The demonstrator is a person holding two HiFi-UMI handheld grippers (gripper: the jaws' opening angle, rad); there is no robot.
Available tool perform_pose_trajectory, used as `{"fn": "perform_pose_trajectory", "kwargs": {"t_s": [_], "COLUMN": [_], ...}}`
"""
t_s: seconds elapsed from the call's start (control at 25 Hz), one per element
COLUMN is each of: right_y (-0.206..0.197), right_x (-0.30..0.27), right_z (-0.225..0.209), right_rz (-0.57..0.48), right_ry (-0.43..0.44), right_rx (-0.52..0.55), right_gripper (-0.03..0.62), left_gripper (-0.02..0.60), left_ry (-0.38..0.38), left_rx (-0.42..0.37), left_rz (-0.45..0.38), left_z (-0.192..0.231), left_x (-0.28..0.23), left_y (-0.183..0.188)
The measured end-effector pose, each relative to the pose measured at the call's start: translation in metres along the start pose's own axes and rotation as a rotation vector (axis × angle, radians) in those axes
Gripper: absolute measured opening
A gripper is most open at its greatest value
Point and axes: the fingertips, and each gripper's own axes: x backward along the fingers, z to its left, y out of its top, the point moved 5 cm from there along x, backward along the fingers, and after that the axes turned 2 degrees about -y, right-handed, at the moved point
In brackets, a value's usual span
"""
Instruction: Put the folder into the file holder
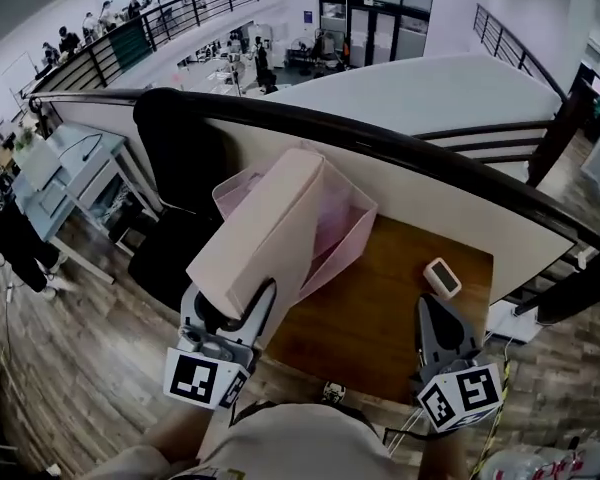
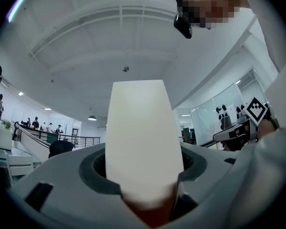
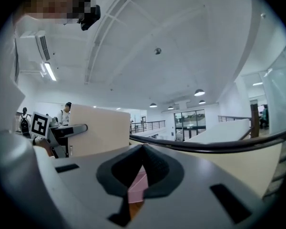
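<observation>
Beige: finds folder [image 1: 265, 218] clamped in left gripper [image 1: 235, 303] at frame centre, tilted over pink file holder [image 1: 348, 253], not yet inside; finds right gripper [image 1: 435, 313] closed, empty, lower right; leaves insertion outstanding.

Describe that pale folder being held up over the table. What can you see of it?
The folder is a thick, pale cream slab with plain flat faces, and it looks like stiff card or plastic. It is raised off the table and tilted. Its near end is clamped in the left tongs and its far end reaches over the pink file holder. I cannot tell whether it touches the holder.
</observation>
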Motion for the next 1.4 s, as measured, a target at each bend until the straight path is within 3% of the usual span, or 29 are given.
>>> {"fn": "perform_pose_trajectory", "kwargs": {"t_s": [0.28,0.56,0.96,1.4], "right_y": [0.003,0.001,-0.008,-0.02], "right_x": [-0.046,-0.072,-0.087,-0.088], "right_z": [-0.051,-0.071,-0.074,-0.068], "right_rz": [0.01,0.016,0.045,0.103], "right_ry": [0.129,0.191,0.165,0.095], "right_rx": [0.005,0.006,-0.032,-0.043], "right_gripper": [0.003,0.003,0.003,0.003], "left_gripper": [0.293,0.295,0.295,0.292], "left_ry": [0.105,0.136,0.048,-0.164], "left_rx": [-0.037,-0.037,0.001,0.033], "left_rz": [0.008,0.018,0.013,-0.081], "left_z": [-0.013,-0.019,-0.001,0.005], "left_x": [-0.031,-0.046,-0.058,-0.095], "left_y": [-0.003,-0.007,-0.016,-0.044]}}
